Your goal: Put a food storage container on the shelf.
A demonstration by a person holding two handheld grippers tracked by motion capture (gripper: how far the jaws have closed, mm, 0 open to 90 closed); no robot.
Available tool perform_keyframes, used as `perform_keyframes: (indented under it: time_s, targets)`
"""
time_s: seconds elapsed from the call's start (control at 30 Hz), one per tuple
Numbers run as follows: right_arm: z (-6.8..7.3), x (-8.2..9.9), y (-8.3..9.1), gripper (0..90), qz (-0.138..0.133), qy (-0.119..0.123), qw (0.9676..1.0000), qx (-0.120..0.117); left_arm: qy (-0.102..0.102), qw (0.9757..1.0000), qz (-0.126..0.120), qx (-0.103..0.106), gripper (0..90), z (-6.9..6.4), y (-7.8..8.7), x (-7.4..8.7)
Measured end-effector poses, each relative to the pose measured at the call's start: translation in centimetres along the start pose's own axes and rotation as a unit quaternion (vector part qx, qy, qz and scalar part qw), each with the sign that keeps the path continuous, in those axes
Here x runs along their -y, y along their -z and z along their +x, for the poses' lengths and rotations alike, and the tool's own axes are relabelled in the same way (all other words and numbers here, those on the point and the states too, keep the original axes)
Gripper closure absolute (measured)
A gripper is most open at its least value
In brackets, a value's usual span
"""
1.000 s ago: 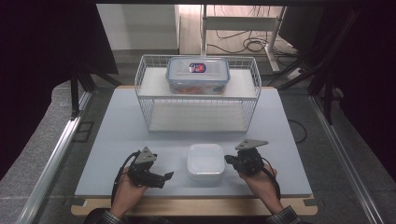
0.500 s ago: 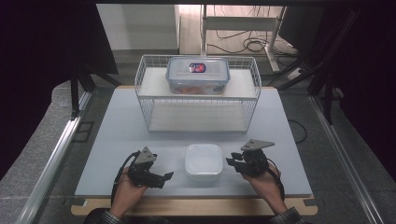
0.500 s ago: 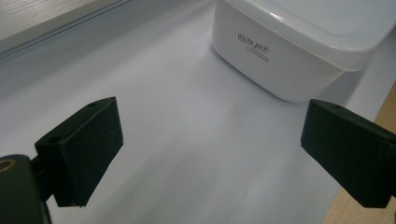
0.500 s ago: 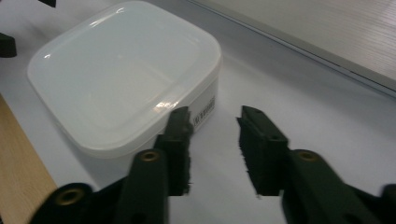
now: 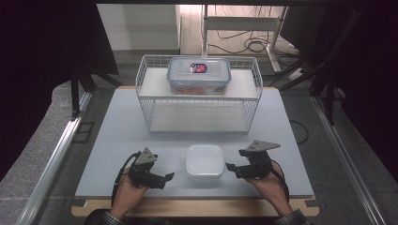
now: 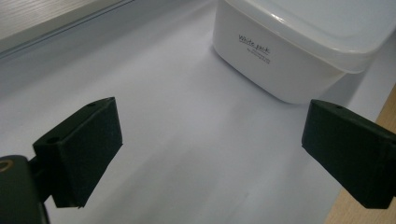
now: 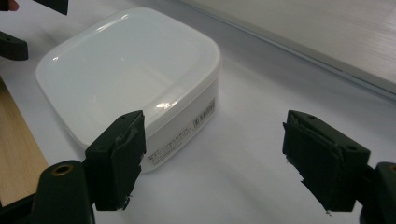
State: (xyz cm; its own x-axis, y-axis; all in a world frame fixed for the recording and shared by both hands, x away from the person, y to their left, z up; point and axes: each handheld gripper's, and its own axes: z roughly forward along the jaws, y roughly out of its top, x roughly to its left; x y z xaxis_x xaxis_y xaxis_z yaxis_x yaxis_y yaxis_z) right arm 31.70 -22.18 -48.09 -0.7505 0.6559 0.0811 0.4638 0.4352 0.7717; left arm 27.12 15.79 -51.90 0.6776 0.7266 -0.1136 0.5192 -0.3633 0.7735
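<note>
A white lidded plastic container (image 5: 204, 162) stands near the table's front edge, between my two grippers. My left gripper (image 5: 165, 180) lies to its left, pointing at it, open and holding nothing. My right gripper (image 5: 233, 170) lies to its right, also open and holding nothing. In the left gripper view the container (image 6: 299, 46) sits ahead at the upper right, beyond the open left gripper (image 6: 210, 144). In the right gripper view the container (image 7: 130, 79) is close ahead on the left, with the left pad of my right gripper (image 7: 215, 158) next to its near wall.
A white wire rack (image 5: 202, 101) stands at the back middle of the grey table mat (image 5: 122, 136). On its top shelf rests a clear container with a blue-rimmed lid (image 5: 198, 75) and reddish contents. The wooden table edge (image 5: 197, 206) runs along the front.
My right gripper has drawn slightly to the right, away from the white container. The left gripper and the container have stayed put.
</note>
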Motion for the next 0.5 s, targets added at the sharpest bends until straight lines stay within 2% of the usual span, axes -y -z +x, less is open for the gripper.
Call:
perform_keyframes:
  time_s: [0.1, 0.13, 0.3, 0.43, 0.5]
  targets:
    - [0.0, 0.0, 0.0, 22.8, 0.006, 0.0, 1.0, -0.003, 0.002, 1.0, -0.001, 0.003, 5.3, 0.0, 0.0, 0.0]
    - [0.1, -0.1, 0.0, 25.7, 0.013, 0.001, 0.9999, -0.003, 0.004, 1.0, -0.001, 0.009, 5.4, -0.1, 0.0, -0.1]
    - [0.3, -0.4, 0.3, 28.6, 0.015, -0.001, 0.9999, -0.002, 0.004, 0.9999, 0.003, 0.011, 5.5, -0.4, -0.1, -0.5]
    - [0.5, -0.6, 0.3, 28.6, 0.019, -0.001, 0.9998, -0.001, 0.015, 0.9997, -0.004, 0.017, 5.1, -0.5, -0.1, -0.9]
    - [0.6, -0.7, 0.1, 28.4, 0.021, -0.002, 0.9998, -0.003, 0.03, 0.9989, -0.018, 0.031, 5.2, -0.7, -0.1, -1.6]
